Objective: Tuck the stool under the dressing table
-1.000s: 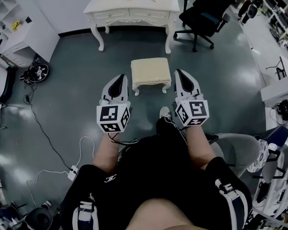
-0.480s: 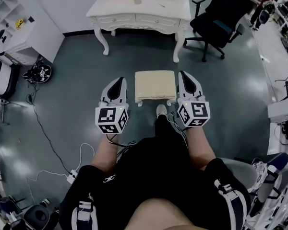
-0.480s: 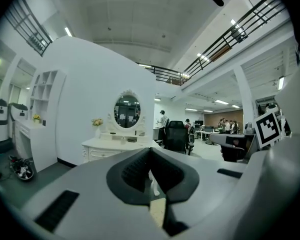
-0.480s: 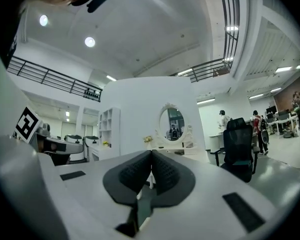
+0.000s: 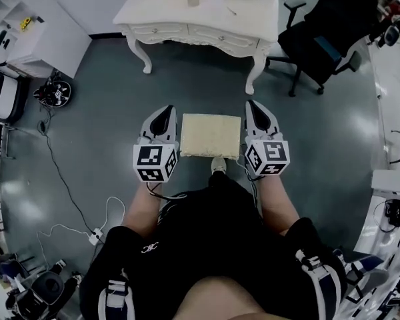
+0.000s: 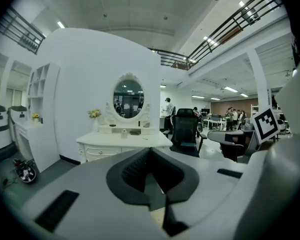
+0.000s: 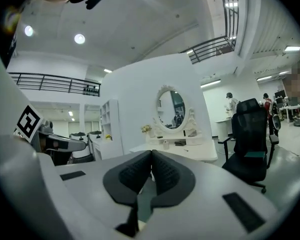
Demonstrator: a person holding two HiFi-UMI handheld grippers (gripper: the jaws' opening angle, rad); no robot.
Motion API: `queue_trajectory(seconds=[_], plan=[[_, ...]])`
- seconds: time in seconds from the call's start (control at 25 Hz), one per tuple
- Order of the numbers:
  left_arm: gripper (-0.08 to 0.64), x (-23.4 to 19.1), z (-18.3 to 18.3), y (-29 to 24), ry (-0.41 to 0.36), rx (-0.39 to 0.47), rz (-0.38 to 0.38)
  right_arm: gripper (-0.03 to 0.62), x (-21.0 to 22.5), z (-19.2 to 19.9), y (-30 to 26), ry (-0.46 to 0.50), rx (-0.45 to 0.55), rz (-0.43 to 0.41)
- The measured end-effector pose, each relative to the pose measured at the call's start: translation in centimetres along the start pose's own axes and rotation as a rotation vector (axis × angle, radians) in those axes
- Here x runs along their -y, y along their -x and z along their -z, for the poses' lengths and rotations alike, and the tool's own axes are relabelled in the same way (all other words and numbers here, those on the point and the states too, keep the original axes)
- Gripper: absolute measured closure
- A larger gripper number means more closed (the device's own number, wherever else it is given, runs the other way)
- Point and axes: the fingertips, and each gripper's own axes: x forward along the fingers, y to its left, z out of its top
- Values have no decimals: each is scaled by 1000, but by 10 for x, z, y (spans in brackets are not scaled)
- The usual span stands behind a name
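The stool, with a cream cushion, stands on the grey floor directly in front of me. Beyond it is the white dressing table, also seen in the left gripper view and the right gripper view with its oval mirror. In the head view my left gripper is beside the stool's left edge and my right gripper beside its right edge. Both are shut with nothing between their pads. Whether either touches the stool is unclear.
A black office chair stands right of the dressing table. A white shelf unit is at the far left, with a cable and power strip trailing on the floor. People stand far back.
I have stepped forward: the stool and dressing table are nearer, and the stool now lies between my two grippers instead of ahead of them. Both grippers stay shut.
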Motion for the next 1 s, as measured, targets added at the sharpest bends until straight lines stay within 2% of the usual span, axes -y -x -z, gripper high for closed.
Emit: queue_trajectory(seconds=[0.2, 0.32, 0.52, 0.64, 0.76, 0.92, 1.0], plan=[[543, -8, 3, -44, 41, -18, -3, 577, 32, 8, -45, -24, -37, -28], [543, -16, 20, -54, 69, -60, -3, 577, 38, 16, -55, -41, -58, -28], [543, -40, 46, -69, 67, -120, -28, 577, 44, 40, -76, -68, -128, -33], [543, -49, 73, -73, 96, -173, -7, 576, 43, 66, -83, -83, -190, -23], [543, -57, 108, -86, 168, -244, 42, 575, 45, 102, -92, -104, -266, -14], [541, -71, 164, -99, 313, -330, 73, 574, 47, 161, -98, -147, -374, 1], [536, -78, 193, -102, 400, -362, 78, 505, 44, 189, -100, -173, -424, -10]])
